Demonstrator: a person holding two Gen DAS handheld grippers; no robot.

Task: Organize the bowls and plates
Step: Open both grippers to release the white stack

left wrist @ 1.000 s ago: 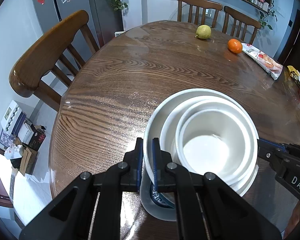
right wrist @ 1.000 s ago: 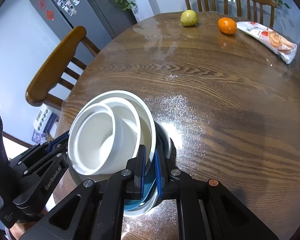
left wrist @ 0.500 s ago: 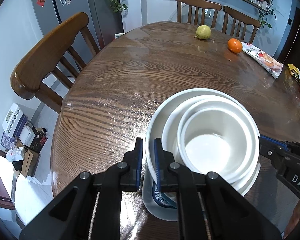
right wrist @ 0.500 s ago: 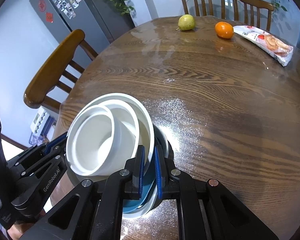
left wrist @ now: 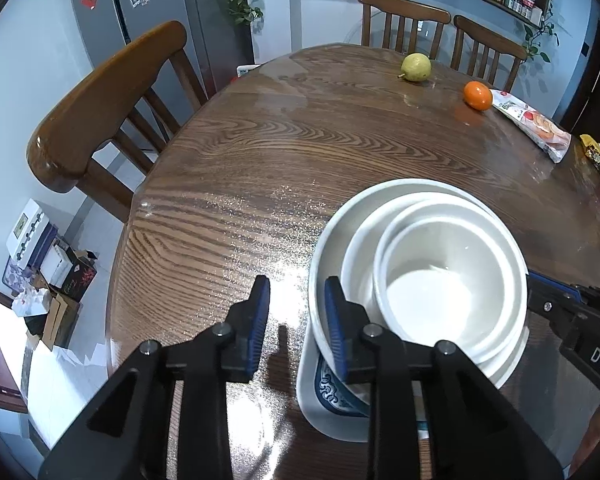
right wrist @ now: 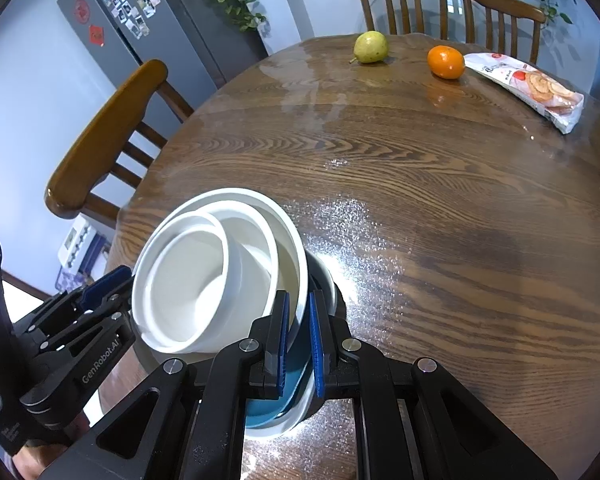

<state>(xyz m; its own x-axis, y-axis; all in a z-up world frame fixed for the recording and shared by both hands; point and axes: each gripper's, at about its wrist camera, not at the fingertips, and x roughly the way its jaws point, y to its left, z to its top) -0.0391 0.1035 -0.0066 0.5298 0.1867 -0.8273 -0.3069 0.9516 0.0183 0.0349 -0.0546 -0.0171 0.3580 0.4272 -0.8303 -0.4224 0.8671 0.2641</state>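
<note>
A stack of nested white bowls [left wrist: 428, 276] sits on a blue-patterned plate [left wrist: 332, 396] near the front edge of the round wooden table [left wrist: 300, 152]. My left gripper [left wrist: 296, 320] is open; its right finger sits inside the outer bowl's left rim, its left finger outside over the table. My right gripper [right wrist: 298, 332] is shut on the right rim of the stack [right wrist: 220, 264], pinching the outer bowl and plate edge. Each gripper shows in the other's view.
A pear [left wrist: 416, 67], an orange [left wrist: 477, 95] and a snack packet [left wrist: 532, 124] lie at the table's far side. Wooden chairs stand at the left [left wrist: 112, 96] and behind [left wrist: 404, 20]. A fridge [left wrist: 140, 8] stands at the back left.
My left gripper has opened and let go of the stack's left rim. My right gripper stays shut on the right rim. The stack has barely moved.
</note>
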